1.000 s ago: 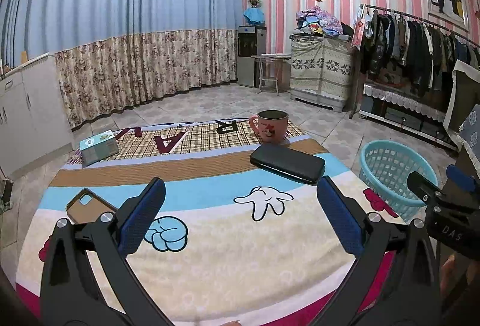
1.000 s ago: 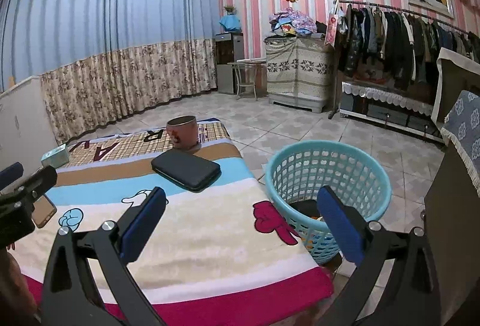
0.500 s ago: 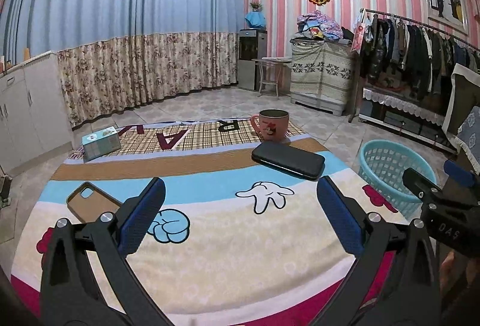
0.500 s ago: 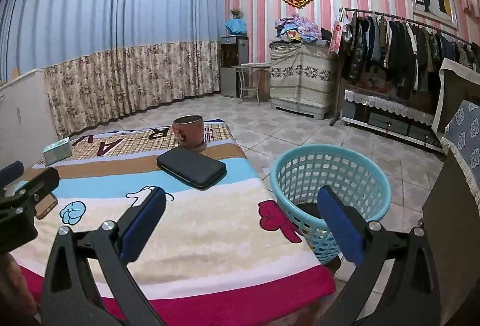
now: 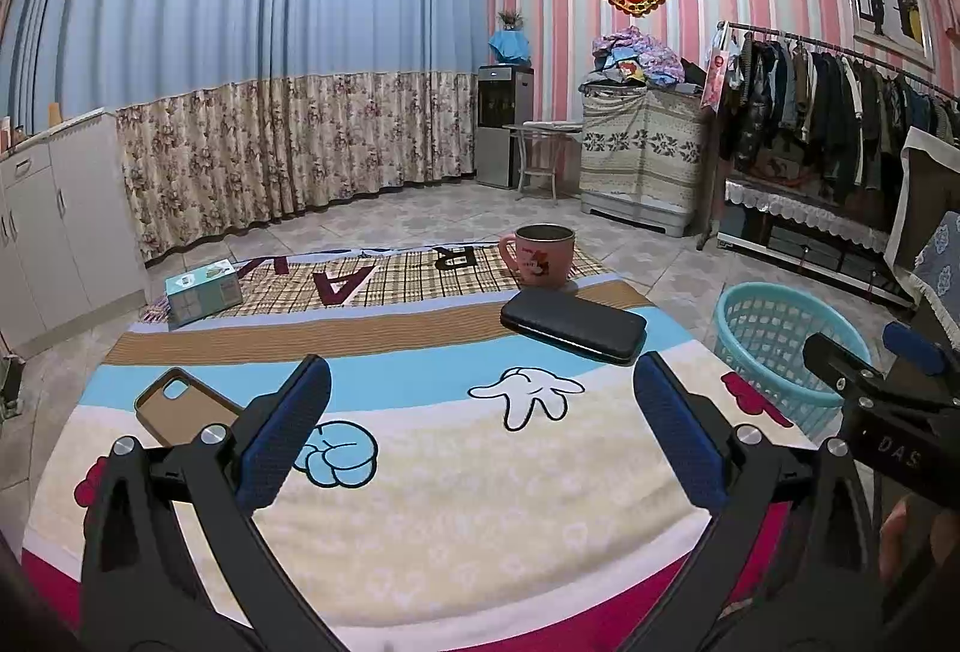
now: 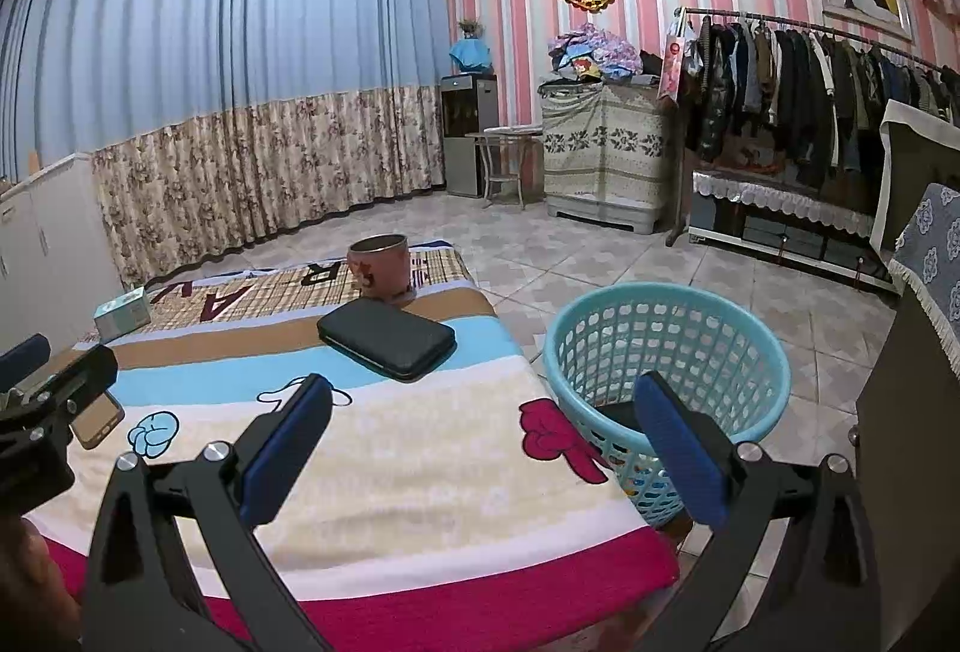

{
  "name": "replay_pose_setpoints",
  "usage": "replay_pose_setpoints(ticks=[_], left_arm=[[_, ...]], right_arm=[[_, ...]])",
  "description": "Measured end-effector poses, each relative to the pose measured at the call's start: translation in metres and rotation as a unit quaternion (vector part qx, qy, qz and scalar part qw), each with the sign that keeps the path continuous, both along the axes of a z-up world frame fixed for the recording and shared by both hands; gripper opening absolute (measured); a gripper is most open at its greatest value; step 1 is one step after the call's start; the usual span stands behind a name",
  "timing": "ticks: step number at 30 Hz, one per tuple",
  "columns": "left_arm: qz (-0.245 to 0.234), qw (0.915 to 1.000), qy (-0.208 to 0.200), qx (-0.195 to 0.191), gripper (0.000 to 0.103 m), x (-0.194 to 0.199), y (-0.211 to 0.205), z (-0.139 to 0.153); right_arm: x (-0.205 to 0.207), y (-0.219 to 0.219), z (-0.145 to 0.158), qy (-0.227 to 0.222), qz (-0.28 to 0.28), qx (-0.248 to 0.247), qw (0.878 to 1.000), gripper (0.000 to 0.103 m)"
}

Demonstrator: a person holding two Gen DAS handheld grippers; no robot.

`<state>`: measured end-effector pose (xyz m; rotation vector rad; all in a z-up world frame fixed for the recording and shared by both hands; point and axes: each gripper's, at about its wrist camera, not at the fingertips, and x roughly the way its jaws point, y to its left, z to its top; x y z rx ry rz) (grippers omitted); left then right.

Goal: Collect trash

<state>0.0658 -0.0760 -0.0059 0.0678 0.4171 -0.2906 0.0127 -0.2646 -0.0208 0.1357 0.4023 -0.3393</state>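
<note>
Both claws wide apart, gripping nothing: left gripper point(image 5: 480, 436) above the blanket's point(image 5: 456, 496) near edge, right gripper point(image 6: 483, 448) by its right edge. Turquoise basket point(image 6: 672, 352) on floor just beside that edge; contents hard to make out. Black case point(image 5: 573, 323) and pink mug point(image 5: 543, 256) toward far right corner, phone case point(image 5: 180, 406) at left edge.

Two black frames are being seen, each one forked into two angular arms. Each left gripper point(image 5: 480, 433) finger is being covered by a blue textured pad point(image 5: 282, 439), and silver screws point(image 5: 211, 434) are being shown beside the pads. On the right gripper point(image 6: 480, 433), white letters "DAS" point(image 5: 898, 458) are being carried.
</note>
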Motion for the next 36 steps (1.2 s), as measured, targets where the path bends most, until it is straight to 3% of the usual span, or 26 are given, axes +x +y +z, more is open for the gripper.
replay_pose_setpoints(ticks=[36], left_arm=[[-0.004,1.0,-0.008,0.0,0.098,-0.0069,-0.0088,0.0034]], right_arm=[[0.0005,0.0013,-0.0013,-0.002,0.001,-0.002,1.0,0.099]])
